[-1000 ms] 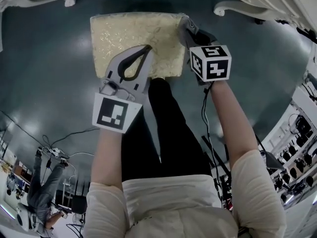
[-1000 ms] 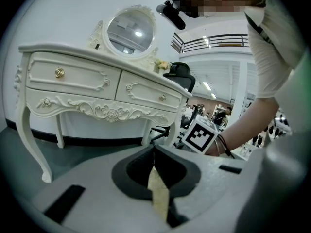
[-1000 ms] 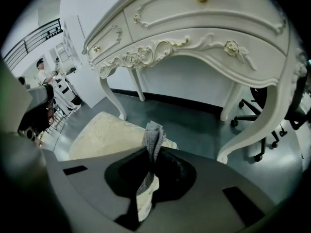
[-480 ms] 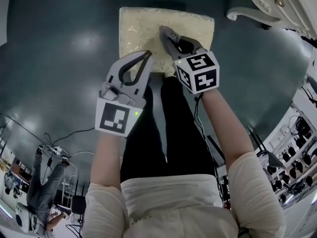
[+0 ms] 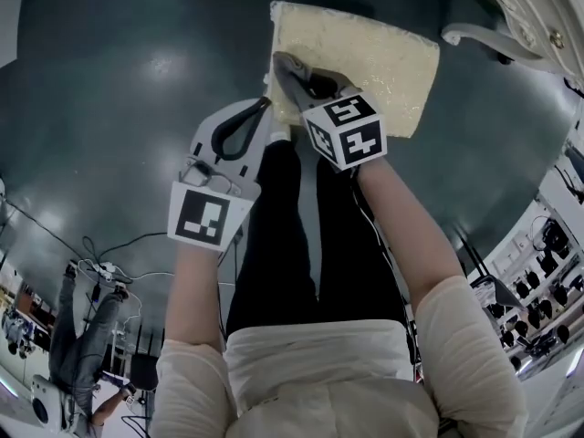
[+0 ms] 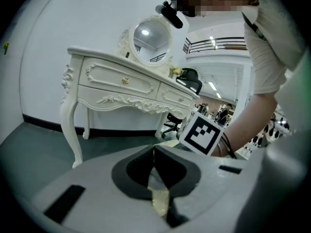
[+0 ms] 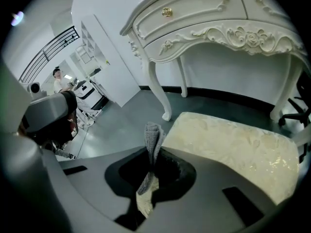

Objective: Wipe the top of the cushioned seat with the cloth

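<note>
Seat (image 5: 374, 57): cream cushioned top, low on the dark floor (image 5: 119, 108), far and right of centre in the head view. A white dresser (image 7: 204, 13) stands just beyond it.

Cloth (image 7: 152, 140): grey knit, folded into a narrow strip. It's pinched between the jaws of the right tool (image 7: 151, 152), with the free end sticking out past the tips. That grip leaves cloth, not plastic, to meet the cushion.

The right tool sits at the seat's near-left edge, angled down and forward. I can't confirm from either view whether the cloth is pressed on the fabric or just above it. My read is that it's at the left end of a wipe stroke, with most of the top lying to the right and far side, so the next sweep probably goes that way.

Left tool (image 5: 266, 103): jaws closed together on nothing. A sliver of cream cushion shows below the tips in its own view, so it sits by the seat's near-left corner, just beside the right tool. It looks parked there as a spare, out of the wipe path.

Risk: the grip is narrow, so the cloth could fold over or drag on the textured cover under pressure.
</note>
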Action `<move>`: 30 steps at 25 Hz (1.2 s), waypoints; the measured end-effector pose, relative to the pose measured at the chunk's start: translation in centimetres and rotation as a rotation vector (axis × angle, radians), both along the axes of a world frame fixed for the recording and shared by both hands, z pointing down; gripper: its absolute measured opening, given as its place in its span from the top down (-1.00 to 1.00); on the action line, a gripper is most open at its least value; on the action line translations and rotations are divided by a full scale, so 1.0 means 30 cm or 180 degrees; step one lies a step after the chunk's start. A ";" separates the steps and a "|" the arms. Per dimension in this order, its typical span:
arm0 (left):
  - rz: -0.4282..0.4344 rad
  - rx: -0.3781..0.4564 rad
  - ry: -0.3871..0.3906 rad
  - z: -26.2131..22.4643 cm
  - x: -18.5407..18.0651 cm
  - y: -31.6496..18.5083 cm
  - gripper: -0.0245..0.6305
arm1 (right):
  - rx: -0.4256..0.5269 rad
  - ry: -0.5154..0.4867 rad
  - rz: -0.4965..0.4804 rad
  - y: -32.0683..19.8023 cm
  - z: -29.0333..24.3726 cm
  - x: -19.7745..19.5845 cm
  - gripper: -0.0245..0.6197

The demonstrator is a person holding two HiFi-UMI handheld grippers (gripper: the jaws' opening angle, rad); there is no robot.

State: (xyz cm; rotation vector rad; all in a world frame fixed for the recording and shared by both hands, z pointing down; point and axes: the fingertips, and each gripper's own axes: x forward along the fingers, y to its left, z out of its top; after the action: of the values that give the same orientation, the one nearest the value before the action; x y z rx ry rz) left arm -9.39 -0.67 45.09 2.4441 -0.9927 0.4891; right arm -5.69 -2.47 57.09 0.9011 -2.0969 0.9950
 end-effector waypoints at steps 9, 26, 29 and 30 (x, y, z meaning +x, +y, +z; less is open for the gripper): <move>-0.0108 -0.0056 0.0030 0.013 -0.088 -0.016 0.92 | -0.0150 0.0103 0.0009 -0.023 0.059 -0.057 0.84; 0.0005 -0.0109 0.0060 0.045 0.096 -0.013 0.92 | -0.0176 0.0127 0.0081 -0.029 0.094 0.133 0.84; 0.0021 -0.0114 0.0062 0.046 0.139 -0.007 0.92 | -0.0171 0.0120 0.0090 -0.026 0.093 0.173 0.84; 0.0028 -0.0117 0.0064 0.047 0.154 -0.004 0.92 | -0.0171 0.0119 0.0098 -0.024 0.094 0.187 0.84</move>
State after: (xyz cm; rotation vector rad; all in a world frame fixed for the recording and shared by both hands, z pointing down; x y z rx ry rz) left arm -4.76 -0.79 46.49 2.4171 -0.9570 0.4805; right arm -0.07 -3.19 59.90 0.9206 -2.0213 1.0374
